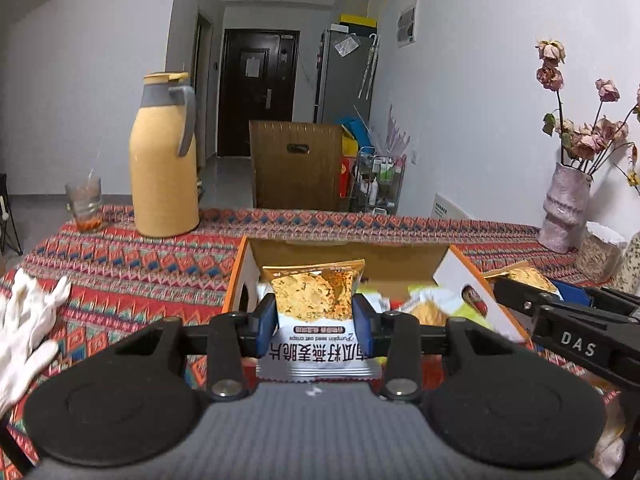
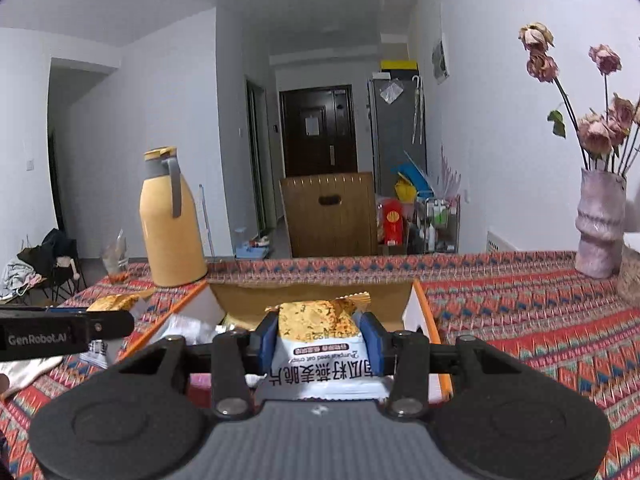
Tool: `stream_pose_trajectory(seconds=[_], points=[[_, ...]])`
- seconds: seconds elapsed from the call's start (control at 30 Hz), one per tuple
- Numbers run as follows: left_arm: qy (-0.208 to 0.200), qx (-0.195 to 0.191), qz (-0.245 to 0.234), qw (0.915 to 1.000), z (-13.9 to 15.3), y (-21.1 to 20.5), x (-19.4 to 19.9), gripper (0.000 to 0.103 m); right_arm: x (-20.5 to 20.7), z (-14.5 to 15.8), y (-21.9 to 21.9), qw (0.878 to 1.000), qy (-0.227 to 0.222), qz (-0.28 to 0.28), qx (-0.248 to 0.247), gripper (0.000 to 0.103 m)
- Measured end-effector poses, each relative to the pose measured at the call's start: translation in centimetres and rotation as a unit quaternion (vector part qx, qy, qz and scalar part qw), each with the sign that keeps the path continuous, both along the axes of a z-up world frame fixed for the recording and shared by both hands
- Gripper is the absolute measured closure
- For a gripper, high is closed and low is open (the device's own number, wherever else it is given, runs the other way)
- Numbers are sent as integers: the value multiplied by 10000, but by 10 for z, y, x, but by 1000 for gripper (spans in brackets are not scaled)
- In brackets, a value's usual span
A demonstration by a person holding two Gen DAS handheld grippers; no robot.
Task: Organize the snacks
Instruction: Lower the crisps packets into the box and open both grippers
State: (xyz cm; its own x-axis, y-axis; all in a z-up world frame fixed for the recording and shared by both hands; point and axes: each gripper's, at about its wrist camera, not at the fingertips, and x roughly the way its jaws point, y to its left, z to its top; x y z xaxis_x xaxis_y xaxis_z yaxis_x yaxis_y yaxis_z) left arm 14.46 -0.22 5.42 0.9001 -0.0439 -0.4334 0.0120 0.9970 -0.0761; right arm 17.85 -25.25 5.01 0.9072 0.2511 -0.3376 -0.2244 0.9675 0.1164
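My left gripper [image 1: 315, 316] is shut on a white and gold packet of pumpkin seed oat crisps [image 1: 316, 300], held above the open cardboard snack box [image 1: 460, 276]. More packets [image 1: 424, 304] lie inside that box. My right gripper [image 2: 319, 334] is shut on a second oat crisp packet [image 2: 320, 328], also over the open box [image 2: 416, 312]. In the left wrist view the right gripper's arm [image 1: 572, 320] reaches in from the right with its packet [image 1: 524, 278]. In the right wrist view the left gripper's arm [image 2: 60, 330] shows at the left, carrying its packet [image 2: 116, 302].
A yellow thermos jug [image 1: 164, 160] and a glass [image 1: 84, 204] stand at the back left of the patterned tablecloth [image 1: 132, 276]. A pink vase of dried roses [image 1: 566, 208] stands at the right. A white glove [image 1: 28, 320] lies at the left. A wooden chair [image 1: 296, 164] is behind the table.
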Motion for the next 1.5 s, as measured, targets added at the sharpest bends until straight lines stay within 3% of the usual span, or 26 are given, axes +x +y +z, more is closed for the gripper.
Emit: stream_pose_trajectory(seconds=[0.33,0.53,0.7,0.77,0.83,0.9,0.93,1.0,1.03,1.5], points=[[-57,-76,216,9997,2,-15,61,62,63,-6,-1,9997,-10,-182,169,60],[-97,-40,273,9996,-18,-15,76,62,81,-29,-1,9995,13,-208,249,60],[98,-47,253,9996,-30,-11,85,62,86,-42,5,9996,221,-72,147,60],[125,-64,255,9996,-32,-10,84,56,87,-45,8,9995,297,-57,114,59],[106,-101,304,9994,-33,-8,82,44,86,-47,6,9993,329,-103,124,53],[31,-90,409,9991,-31,-7,78,26,86,-48,6,9991,361,-158,179,29],[-28,-95,460,9989,-30,-6,76,14,84,-47,4,9990,338,-189,205,23],[-162,-72,549,9983,-27,-5,71,5,82,-47,2,9990,304,-214,250,2],[-195,-79,574,9981,-25,-5,70,0,81,-47,1,9989,287,-215,287,0],[-256,-69,593,9979,-15,-6,63,0,66,-33,-5,9990,33,-299,327,0]])
